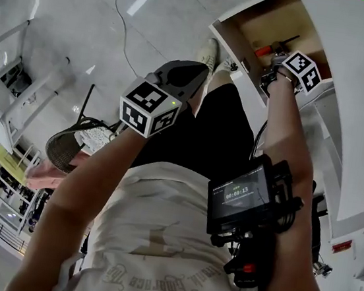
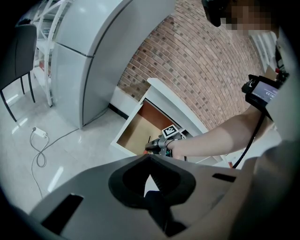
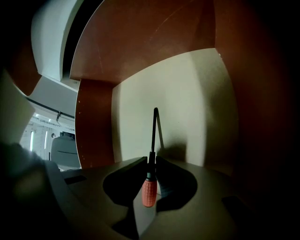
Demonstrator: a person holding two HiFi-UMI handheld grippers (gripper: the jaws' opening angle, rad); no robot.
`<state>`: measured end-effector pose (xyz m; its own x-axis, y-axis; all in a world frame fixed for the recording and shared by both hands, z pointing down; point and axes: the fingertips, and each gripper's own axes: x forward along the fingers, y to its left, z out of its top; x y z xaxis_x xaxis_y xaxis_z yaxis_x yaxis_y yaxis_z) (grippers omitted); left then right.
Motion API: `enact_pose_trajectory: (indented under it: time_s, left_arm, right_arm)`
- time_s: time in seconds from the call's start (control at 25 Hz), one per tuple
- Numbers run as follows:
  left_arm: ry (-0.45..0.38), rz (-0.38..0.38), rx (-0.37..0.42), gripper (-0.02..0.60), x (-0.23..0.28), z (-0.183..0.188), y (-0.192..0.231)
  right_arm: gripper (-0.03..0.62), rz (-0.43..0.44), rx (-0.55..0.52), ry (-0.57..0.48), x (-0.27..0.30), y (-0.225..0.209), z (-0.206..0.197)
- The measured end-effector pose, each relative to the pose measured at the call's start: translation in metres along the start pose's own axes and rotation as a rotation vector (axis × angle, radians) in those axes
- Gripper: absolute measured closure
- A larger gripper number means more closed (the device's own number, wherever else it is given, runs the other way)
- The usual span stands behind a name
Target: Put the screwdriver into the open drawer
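As the right gripper (image 3: 151,161) is pinching the screwdriver (image 3: 149,192), its shaft is pointing down into the drawer (image 3: 197,103) — the left gripper (image 2: 150,157) is hanging closed, empty.

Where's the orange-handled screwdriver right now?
The orange-handled screwdriver is clamped in the right gripper, inside the open wooden drawer, tip toward its pale bottom; upper right in the head view.

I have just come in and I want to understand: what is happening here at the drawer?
A person works with a handheld gripper in each hand. The right gripper is shut on the screwdriver, just above its orange handle. It holds the tool inside the open drawer, with the shaft pointing at the pale bottom, and has not yet released it. The left gripper is shut with nothing in it, off to the side of the drawer.
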<state>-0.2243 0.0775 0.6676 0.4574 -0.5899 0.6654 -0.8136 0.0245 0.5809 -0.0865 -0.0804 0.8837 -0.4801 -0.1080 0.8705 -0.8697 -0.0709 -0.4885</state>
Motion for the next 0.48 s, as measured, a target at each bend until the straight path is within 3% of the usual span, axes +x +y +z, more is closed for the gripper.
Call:
enact_pose_trajectory:
  time_s: [0.48]
  left_arm:
    - [0.002, -0.007, -0.009, 0.561, 0.004, -0.001, -0.007]
  right_arm:
    - [0.526, -0.070, -0.120, 0.044, 0.005, -0.014, -0.005]
